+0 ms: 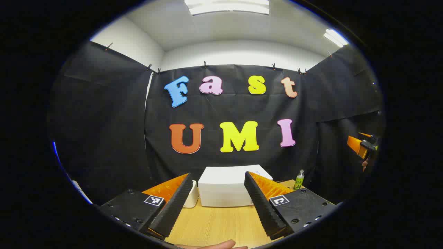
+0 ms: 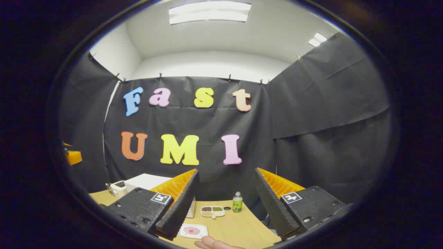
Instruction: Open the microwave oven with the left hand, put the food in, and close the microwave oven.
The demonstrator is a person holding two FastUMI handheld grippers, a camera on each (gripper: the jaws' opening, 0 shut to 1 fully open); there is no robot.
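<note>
Left gripper view: left gripper (image 1: 218,200), fingers spread wide, nothing between them, held above the table (image 1: 214,224). Square marker tags sit on both finger blocks.

Microwave (image 1: 225,190): white box, at the back of the table against the black cloth wall, seen between the two fingers, door shut. It stands apart from the gripper. A small white appliance (image 1: 192,195) sits just beside its left side, partly hidden by the left finger.

Bottle (image 1: 299,180): green, upright, on the table to the right of the microwave, near the wall.

Right gripper (image 1: 361,147), far off at the right edge of this view, raised well above the table; a hand holds it. Its jaw gap cannot be made out from here.

A fingertip (image 1: 221,245) shows at the bottom edge.

Right gripper view: right gripper (image 2: 225,207), fingers wide apart, holding nothing, above the table (image 2: 242,228).

Food tray (image 2: 212,211): white, divided, with dark and green portions, lying flat on the table between the fingers, near the bottle (image 2: 237,202).

Plate (image 2: 193,231): white, square, with a pink round item on it, nearer the camera, just beside the left finger.

Microwave (image 2: 145,181) at left rear, partly behind the left finger.
</note>
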